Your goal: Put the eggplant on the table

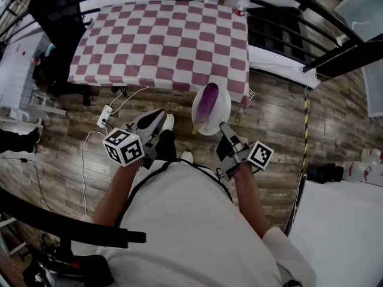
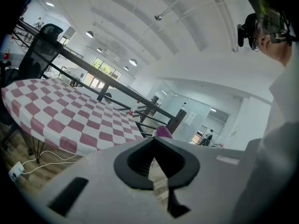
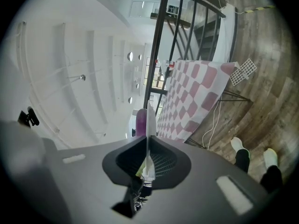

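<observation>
Eggplant (image 1: pixel 207 103) is borne on a plate (image 1: pixel 222 98), rim-clamped by the right gripper (image 1: pixel 223 126), long axis pointed up-frame toward the table (image 1: pixel 161 40); left gripper (image 1: pixel 159 117) is closed, empty.

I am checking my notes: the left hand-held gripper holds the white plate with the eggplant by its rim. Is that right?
No, the right hand-held gripper holds the white plate with the eggplant by its rim; the right gripper view shows this.

Eggplant (image 2: pixel 163 131) tip only, plate (image 3: pixel 149 120) edge-on, bottle (image 1: pixel 242 2) label unreadable
</observation>
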A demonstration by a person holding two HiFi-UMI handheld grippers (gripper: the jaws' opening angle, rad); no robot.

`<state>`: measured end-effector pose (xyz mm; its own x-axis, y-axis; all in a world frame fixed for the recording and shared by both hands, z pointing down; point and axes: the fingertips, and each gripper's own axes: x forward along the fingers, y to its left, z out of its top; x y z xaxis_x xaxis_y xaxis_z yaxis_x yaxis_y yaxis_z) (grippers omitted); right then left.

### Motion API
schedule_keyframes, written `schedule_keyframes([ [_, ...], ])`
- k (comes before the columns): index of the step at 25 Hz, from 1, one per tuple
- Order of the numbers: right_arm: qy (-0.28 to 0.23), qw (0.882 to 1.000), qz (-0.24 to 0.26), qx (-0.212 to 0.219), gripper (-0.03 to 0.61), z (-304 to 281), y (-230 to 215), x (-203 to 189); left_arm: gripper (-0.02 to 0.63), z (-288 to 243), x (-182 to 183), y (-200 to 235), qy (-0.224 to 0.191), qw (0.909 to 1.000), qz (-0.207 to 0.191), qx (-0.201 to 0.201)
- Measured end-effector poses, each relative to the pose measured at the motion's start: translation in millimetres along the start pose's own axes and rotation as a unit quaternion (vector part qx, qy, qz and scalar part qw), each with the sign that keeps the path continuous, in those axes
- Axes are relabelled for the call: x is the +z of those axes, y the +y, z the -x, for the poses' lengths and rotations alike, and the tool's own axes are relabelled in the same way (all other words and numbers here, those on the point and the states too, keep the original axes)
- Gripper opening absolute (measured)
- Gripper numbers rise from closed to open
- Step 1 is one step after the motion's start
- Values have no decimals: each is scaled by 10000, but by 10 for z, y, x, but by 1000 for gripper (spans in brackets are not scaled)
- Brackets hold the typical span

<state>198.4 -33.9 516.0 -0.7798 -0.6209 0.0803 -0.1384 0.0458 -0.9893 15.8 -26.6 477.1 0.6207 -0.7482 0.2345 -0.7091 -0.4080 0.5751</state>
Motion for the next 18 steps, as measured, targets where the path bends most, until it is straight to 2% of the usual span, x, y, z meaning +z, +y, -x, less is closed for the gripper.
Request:
schedule_keyframes([
  [9,-38,10000,41,-83,32,-671,-34,350,6,-413,402,561,110,9999,24,-106],
  [18,-287,9995,54,-138,32,-1454,98,755,6,-907,1048,1073,345,9984,-87,-441],
])
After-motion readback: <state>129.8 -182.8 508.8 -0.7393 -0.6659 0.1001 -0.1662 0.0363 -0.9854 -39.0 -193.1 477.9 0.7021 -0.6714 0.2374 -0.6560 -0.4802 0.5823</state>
